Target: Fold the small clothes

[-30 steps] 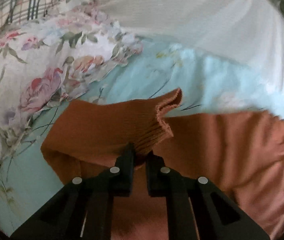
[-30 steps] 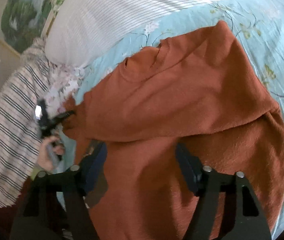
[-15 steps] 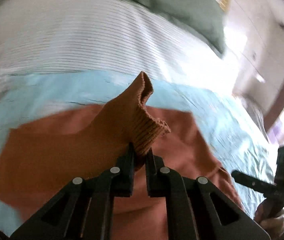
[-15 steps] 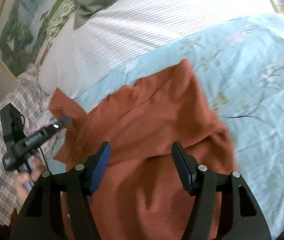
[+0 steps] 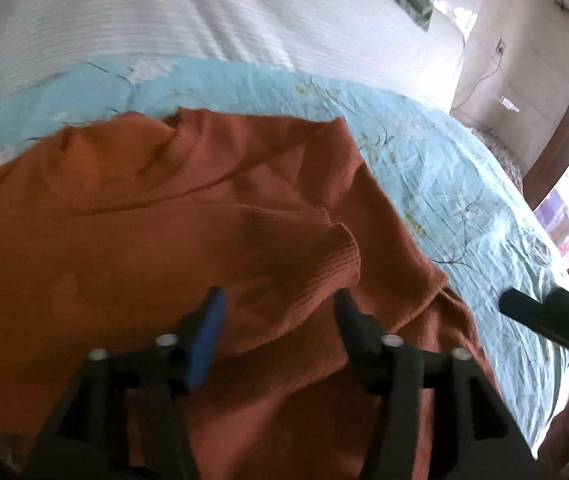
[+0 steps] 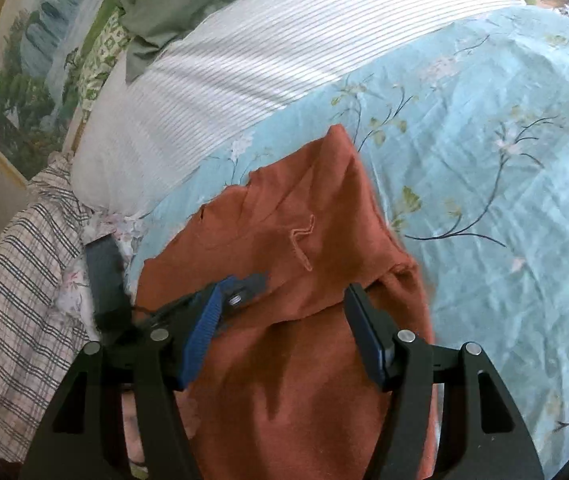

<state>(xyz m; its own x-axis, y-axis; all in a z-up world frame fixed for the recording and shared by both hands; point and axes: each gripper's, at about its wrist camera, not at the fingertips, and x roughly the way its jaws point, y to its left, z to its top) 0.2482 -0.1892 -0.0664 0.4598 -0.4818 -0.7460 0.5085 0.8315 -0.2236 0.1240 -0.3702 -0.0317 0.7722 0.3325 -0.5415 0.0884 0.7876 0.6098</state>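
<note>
Bed (image 6: 504, 168): pale blue floral sheet, white striped pillow (image 6: 244, 64) at its head.
Sweater (image 6: 304, 340): rust-orange knit, lying on the sheet, sleeve cuff (image 5: 324, 256) folded across the body.
Left gripper (image 5: 278, 312): jaws just opened, cuff released, nothing pinched.
Right gripper (image 6: 284, 332): jaws apart above the sweater, empty.

what the views leave out

the rust sweater (image 5: 188, 216) runs off the left wrist view at 6 and 9 o'clock, smeared by blur. at 3 o'clock the right gripper (image 5: 552, 322) is cut off. in the right wrist view, the left gripper (image 6: 240, 292) is half hidden.
</note>
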